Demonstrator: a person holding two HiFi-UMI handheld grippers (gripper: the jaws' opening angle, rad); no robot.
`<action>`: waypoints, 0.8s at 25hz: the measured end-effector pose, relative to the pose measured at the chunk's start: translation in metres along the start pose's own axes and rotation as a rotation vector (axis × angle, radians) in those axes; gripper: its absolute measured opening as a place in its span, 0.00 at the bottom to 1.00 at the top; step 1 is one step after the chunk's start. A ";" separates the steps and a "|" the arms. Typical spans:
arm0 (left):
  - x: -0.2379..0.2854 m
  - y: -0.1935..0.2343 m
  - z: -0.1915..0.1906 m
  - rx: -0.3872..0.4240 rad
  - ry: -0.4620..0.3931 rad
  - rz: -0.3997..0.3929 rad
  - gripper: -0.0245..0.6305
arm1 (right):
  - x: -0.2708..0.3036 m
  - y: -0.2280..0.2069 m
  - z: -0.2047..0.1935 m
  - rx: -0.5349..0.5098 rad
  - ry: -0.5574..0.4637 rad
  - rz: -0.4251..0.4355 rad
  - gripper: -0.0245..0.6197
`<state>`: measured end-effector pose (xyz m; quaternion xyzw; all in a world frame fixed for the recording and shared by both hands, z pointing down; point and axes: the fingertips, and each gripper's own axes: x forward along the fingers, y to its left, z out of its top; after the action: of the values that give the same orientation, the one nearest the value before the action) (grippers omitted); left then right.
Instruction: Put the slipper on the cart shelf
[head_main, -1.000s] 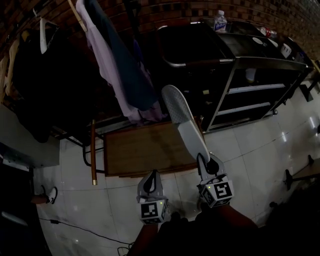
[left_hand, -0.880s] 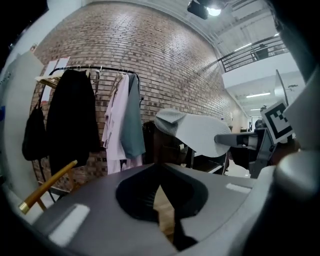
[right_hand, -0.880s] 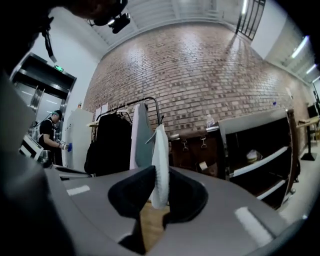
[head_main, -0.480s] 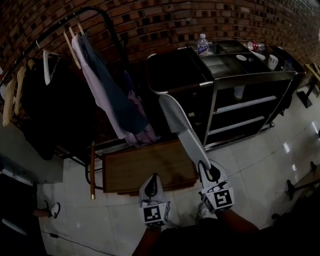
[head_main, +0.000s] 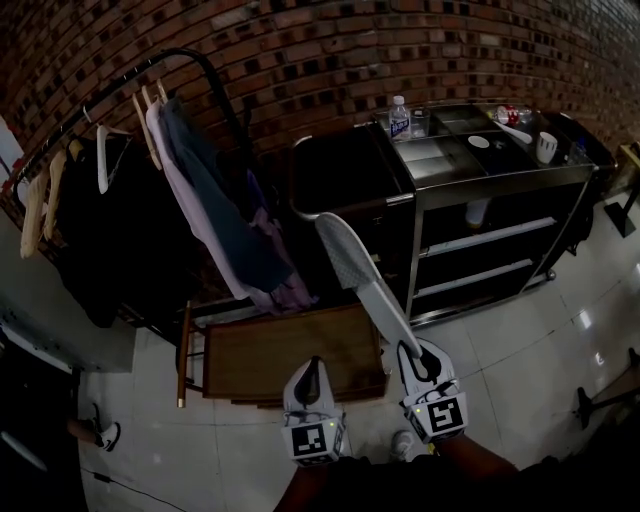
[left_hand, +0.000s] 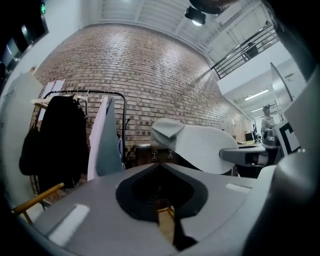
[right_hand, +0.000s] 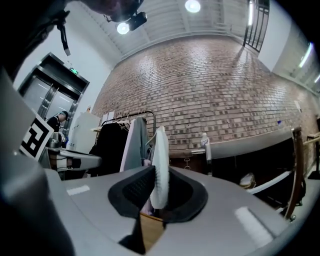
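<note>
Your right gripper is pinching the slipper by its near end, and the slipper's long axis is running away and slightly left, with the toe reaching the left end of the cart. The cart shelf is lying far and right of that toe, past the metal post, so this hand is nearer. Your left gripper is hanging beside it, jaws pressed together on nothing.

Left gripper: jaws together, nothing between them. Beyond: slipper, pale ribbed sole showing, one end clamped in right gripper. Background: brick wall; clothes rack hung with black garment and pale garment.
</note>
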<state>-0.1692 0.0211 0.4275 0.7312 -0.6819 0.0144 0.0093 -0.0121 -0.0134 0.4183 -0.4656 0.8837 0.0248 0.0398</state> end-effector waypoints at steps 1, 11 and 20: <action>0.001 -0.002 -0.001 -0.005 0.008 -0.008 0.06 | -0.002 -0.002 -0.002 0.000 0.007 -0.005 0.13; 0.028 -0.012 -0.003 -0.027 0.008 -0.125 0.06 | -0.027 -0.026 -0.013 -0.016 0.093 -0.124 0.13; 0.054 -0.036 -0.011 -0.001 0.020 -0.191 0.06 | -0.061 -0.086 -0.038 0.003 0.168 -0.293 0.13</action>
<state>-0.1296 -0.0300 0.4406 0.7928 -0.6089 0.0203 0.0177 0.0911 -0.0146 0.4616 -0.5900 0.8065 -0.0215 -0.0303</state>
